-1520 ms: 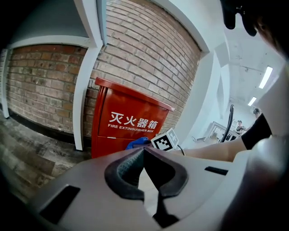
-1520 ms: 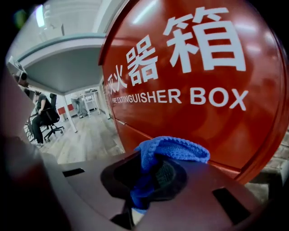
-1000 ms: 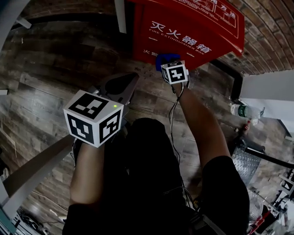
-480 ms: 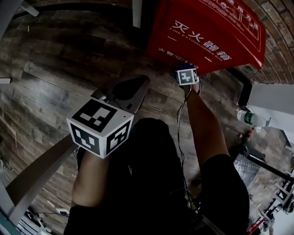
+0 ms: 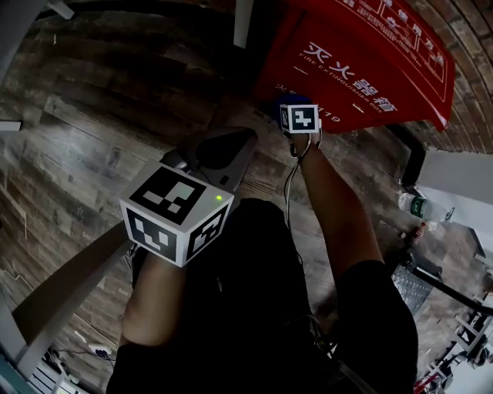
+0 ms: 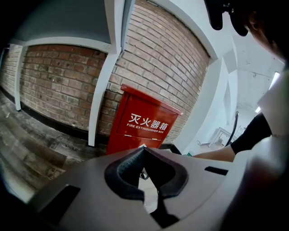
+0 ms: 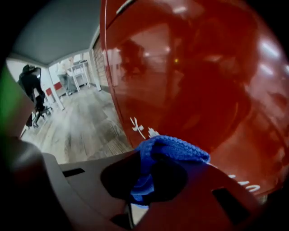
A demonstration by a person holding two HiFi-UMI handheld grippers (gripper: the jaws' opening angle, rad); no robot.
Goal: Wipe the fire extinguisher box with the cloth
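**Fire extinguisher box** [image 5: 362, 54]: red, standing upright on the floor against the brick wall [image 6: 58, 81].

**Cloth** [image 7: 174, 149]: blue and bunched, pinched between the jaws of the right gripper [image 7: 149, 178]. It sits at the lower front face of the box, toward the left edge. Contact looks likely but is not certain.

**Left gripper** [image 6: 145, 173]: jaws pressed together with nothing between them, well apart from the box.

**Nearer tool:** the right gripper. The box face lies straight ahead of it, so the wipe likely runs across that panel.

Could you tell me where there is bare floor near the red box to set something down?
The wooden floor left of the fire extinguisher box, past the white post, is bare. To the box's right it is crowded: a bottle and other clutter. The right gripper holds the cloth at the box.
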